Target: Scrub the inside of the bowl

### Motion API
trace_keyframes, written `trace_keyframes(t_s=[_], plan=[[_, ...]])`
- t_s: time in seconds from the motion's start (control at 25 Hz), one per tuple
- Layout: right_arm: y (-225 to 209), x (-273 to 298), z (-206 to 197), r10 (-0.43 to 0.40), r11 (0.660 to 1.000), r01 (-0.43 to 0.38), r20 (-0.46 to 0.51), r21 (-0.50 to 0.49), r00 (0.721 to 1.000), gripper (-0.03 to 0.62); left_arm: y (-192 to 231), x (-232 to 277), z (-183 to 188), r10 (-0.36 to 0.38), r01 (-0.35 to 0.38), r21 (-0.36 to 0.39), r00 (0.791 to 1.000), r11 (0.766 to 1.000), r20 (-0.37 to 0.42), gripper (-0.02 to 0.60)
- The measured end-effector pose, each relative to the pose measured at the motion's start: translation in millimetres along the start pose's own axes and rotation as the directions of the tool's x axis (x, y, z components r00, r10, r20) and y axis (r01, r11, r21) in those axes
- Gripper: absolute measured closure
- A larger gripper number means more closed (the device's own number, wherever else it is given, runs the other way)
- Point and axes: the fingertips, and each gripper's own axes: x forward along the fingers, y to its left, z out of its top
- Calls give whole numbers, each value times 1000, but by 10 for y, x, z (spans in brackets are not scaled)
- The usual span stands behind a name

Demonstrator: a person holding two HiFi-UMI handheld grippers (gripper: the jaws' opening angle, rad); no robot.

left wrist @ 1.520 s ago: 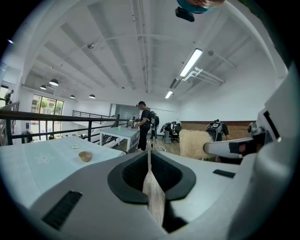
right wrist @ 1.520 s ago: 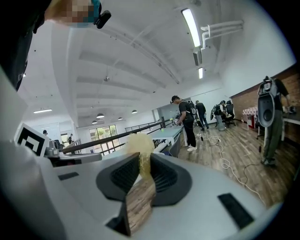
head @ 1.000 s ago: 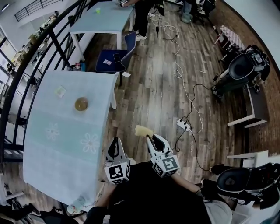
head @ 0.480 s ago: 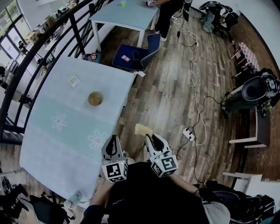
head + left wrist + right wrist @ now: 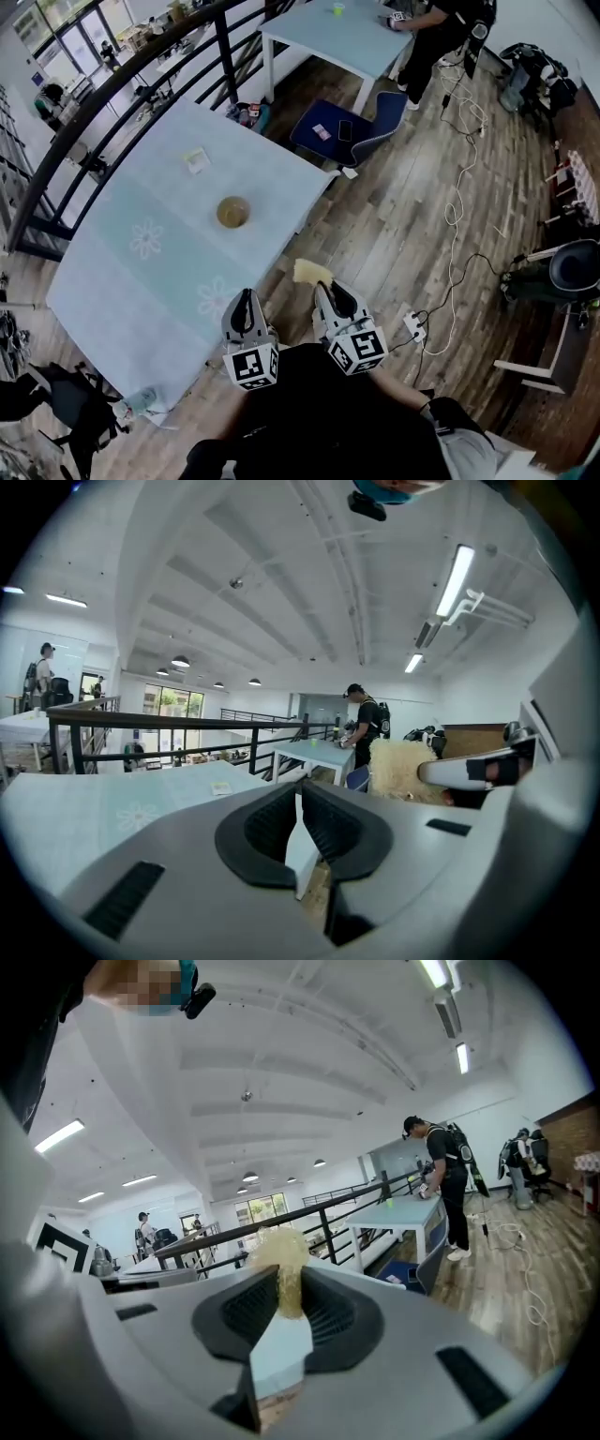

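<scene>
The right hand-held gripper [image 5: 325,289] is grasping a yellow sponge [image 5: 310,272] above the wooden floor [image 5: 394,216]. The left hand-held gripper [image 5: 246,300] is clenched on nothing. The bowl [image 5: 232,212] is sitting on the worktop [image 5: 141,281], well apart from both.

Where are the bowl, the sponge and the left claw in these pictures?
bowl [image 5: 232,213], head view, on its brown inside.
sponge [image 5: 309,272], head view, on its yellow middle.
left claw [image 5: 246,298], head view, midway between its fingertips.
</scene>
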Motion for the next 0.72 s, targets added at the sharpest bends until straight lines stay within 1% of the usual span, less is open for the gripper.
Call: trace_keyframes(t_s=[0.16,0.36,0.52,0.72], plan=[[-346,238,200,92,996,-92,4,-16,996,516,-189,245,45,102,-101,-21,995,995,20,551],[-751,466,335,184,983,-185,-22,-16,983,516,-480,437,71,224,-220,-80,974,972,42,551],[-919,586,407,251,967,-252,-38,-24,967,516,-648,534,80,280,-276,-95,959,957,41,551],[-930,751,468,322,946,-323,-57,-21,945,516,-673,564,127,341,-337,-96,940,937,33,551]])
